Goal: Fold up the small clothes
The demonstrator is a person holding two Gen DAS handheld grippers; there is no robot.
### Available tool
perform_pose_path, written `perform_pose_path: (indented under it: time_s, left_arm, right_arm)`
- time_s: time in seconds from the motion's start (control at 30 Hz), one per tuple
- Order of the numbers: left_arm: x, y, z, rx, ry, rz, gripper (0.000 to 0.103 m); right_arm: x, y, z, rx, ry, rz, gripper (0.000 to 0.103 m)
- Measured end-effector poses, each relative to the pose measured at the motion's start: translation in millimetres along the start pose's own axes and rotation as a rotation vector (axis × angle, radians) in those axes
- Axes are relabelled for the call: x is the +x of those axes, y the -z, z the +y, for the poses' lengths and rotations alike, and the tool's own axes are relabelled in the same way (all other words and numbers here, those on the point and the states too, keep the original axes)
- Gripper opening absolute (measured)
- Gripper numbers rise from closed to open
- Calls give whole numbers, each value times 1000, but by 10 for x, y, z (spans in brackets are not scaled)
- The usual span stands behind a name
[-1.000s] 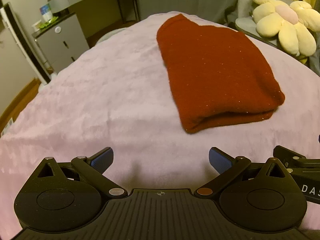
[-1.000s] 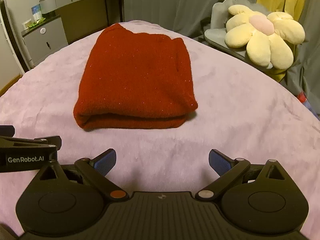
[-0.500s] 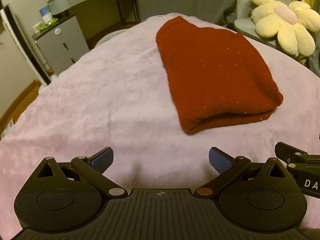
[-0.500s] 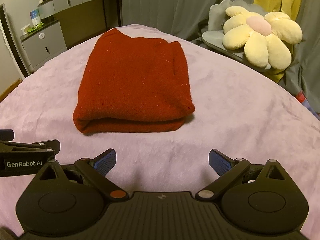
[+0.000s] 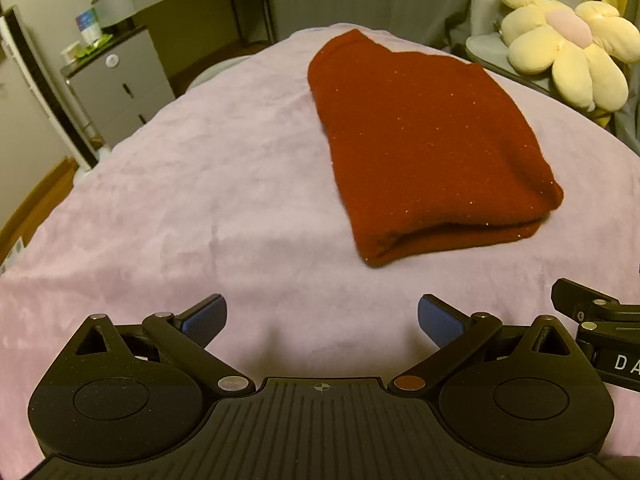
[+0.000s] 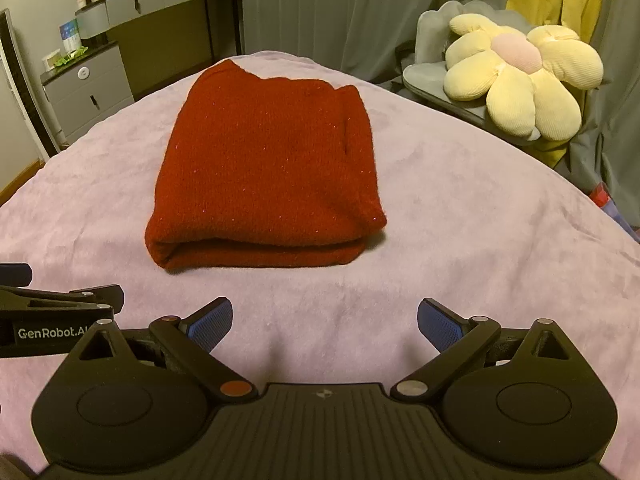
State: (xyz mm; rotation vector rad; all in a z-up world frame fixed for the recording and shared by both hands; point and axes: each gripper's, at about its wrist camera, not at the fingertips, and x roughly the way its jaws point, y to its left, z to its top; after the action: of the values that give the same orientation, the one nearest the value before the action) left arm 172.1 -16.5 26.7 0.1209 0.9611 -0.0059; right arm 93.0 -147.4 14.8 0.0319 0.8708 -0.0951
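Observation:
A dark red knitted garment [image 5: 424, 144] lies folded in a thick rectangle on the lilac blanket [image 5: 208, 200]. It also shows in the right wrist view [image 6: 268, 168], straight ahead. My left gripper [image 5: 322, 316] is open and empty, held back from the garment's near left corner. My right gripper [image 6: 325, 318] is open and empty, a short way in front of the garment's folded near edge. Each gripper's side shows at the edge of the other's view.
A yellow flower-shaped cushion [image 6: 520, 76] sits on a grey chair at the right of the bed. A grey cabinet [image 5: 116, 84] and a desk with bottles stand at the far left. Grey and yellow curtains hang behind.
Both grippers have drawn back a little from the folded garment, which looks slightly farther and smaller. The garment has not moved and both grippers stay open.

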Motion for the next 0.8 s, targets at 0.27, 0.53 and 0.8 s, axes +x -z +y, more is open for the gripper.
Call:
perform_pose_path:
  time_s: [0.27,0.53,0.8]
  left_arm:
    - [-21,-3,-30,11,-1,-7,103]
    - [-27,-14,-38,13,-3,-8,103]
    - [-33,-30,-49,15,-3,-10,103]
  right_arm:
    - [-16,-4,-17,3,-3,-7,99]
    - [-14,0,-18,3,-4,-9,99]
    - [-20,-2,-25,4,-1,-11,99]
